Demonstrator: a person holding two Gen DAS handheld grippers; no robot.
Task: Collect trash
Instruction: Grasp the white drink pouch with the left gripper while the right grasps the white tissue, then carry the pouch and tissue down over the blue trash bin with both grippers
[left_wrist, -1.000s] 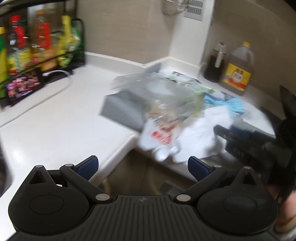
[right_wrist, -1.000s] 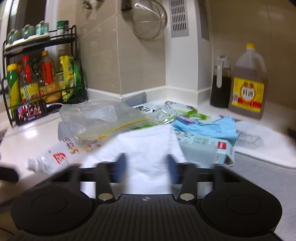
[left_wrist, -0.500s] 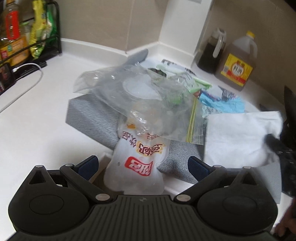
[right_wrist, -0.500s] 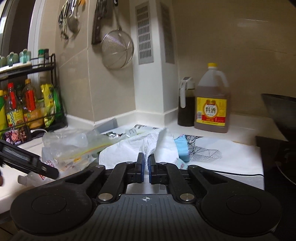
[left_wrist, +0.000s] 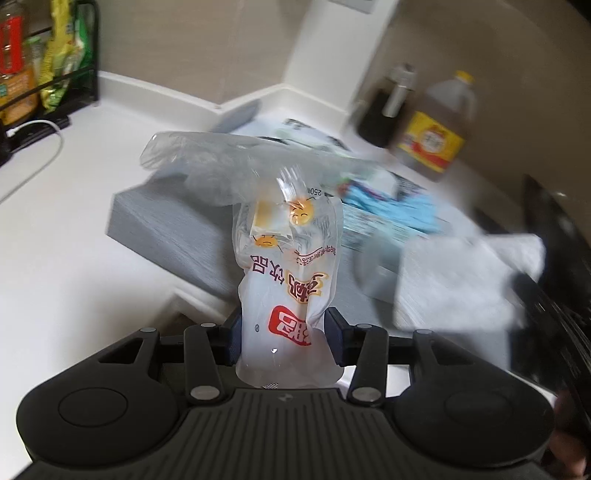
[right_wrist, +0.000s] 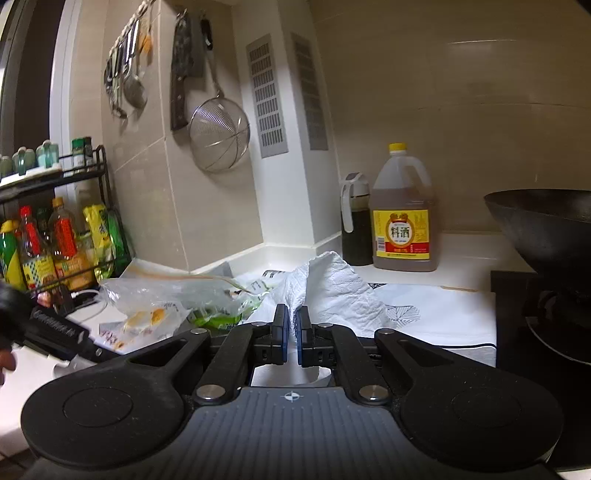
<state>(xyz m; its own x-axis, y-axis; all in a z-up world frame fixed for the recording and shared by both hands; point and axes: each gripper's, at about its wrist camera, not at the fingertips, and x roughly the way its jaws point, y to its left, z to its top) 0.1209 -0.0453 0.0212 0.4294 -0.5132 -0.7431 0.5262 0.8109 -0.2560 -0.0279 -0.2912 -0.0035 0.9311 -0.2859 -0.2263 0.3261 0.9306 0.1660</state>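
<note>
As the left tongs finish closing in the left wrist view, their blue pads come to rest against the lower sides of a printed milk-drink pouch, which a second ago lay loose ahead of wide-spread jaws. The pouch now stands upright between the pads at the near edge of the white bench, with a clear zip bag draped behind its top over a grey mat. A blue carton lies further back, blurred, and a white paper towel hangs at the right edge, near the other tool.

In the right wrist view, the right tongs are clenched on that paper towel, whose crumpled sheet rises above the jaws; a second ago they were open over the flat sheet. The pouch and zip bag show at left beside the left tool, with a cooking-wine jug and a wok behind.

Both tools appear to have a piece of rubbish in hand, so the pick-up step looks done; the carton and zip bag remain on the bench, and no bin is in view.
</note>
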